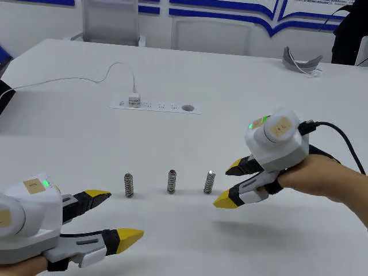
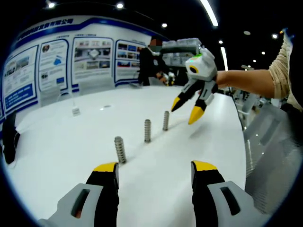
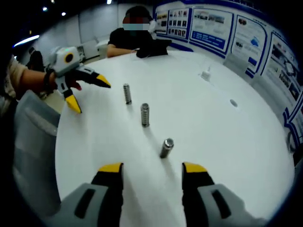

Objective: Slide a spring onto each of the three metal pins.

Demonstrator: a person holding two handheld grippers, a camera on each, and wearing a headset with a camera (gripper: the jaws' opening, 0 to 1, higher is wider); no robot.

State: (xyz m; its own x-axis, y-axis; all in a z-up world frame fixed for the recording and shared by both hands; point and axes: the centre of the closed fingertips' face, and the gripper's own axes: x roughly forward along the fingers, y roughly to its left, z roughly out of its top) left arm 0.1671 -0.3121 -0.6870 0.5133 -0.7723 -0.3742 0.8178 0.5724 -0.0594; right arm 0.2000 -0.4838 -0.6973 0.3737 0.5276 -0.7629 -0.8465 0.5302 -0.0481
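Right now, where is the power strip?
In the head view, the power strip lies on the table beyond the middle pin, left of centre.

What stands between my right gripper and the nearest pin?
Nothing visible does. The right gripper is just beside the nearest pin, jaws open and empty, with bare white table in the gap between them. The middle pin and far pin stand beyond it in the row.
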